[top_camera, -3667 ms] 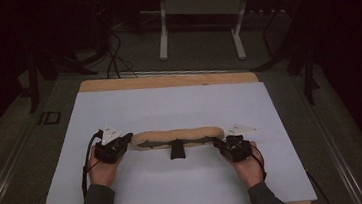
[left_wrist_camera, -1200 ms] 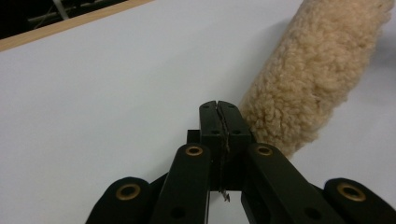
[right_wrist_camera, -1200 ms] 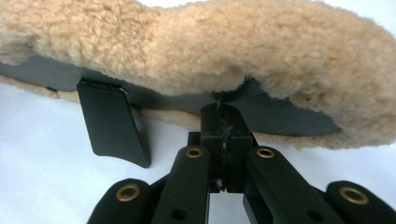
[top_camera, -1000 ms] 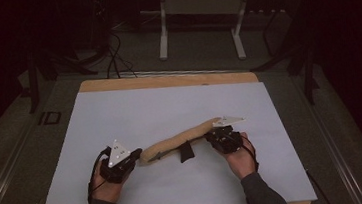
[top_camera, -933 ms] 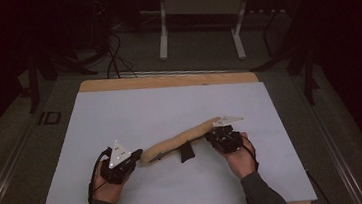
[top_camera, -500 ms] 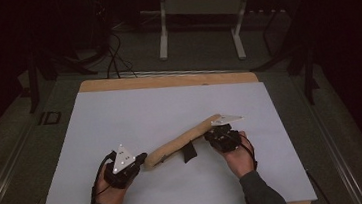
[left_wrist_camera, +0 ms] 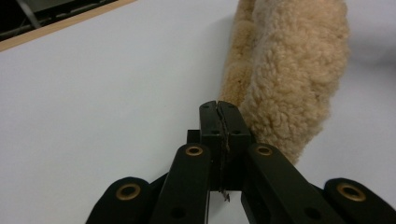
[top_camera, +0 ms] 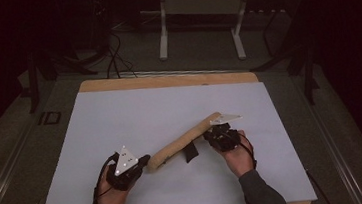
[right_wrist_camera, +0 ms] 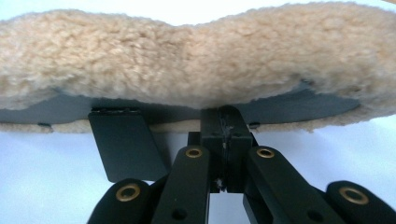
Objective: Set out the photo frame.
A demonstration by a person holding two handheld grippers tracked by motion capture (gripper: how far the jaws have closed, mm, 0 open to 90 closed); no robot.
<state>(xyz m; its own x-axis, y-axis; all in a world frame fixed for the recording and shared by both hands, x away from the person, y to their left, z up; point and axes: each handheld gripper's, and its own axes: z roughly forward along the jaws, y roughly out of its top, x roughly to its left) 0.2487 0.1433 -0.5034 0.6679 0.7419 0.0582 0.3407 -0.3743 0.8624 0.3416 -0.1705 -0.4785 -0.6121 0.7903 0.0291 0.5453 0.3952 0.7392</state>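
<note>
Fleece pad [top_camera: 185,142] lay diagonal mid-bench [top_camera: 120,113]; right gripper view showed its black strap [right_wrist_camera: 123,142]; both jaws pressed together, pinching pad edges.

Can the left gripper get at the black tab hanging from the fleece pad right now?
Probably not directly. The left gripper sits shut at the near end of the fleece pad, and the black tab lies partway along, nearer the right gripper; it would have to move along the pad.

Dim lab: white-topped table [top_camera: 120,113], floor cables [top_camera: 115,63].
</note>
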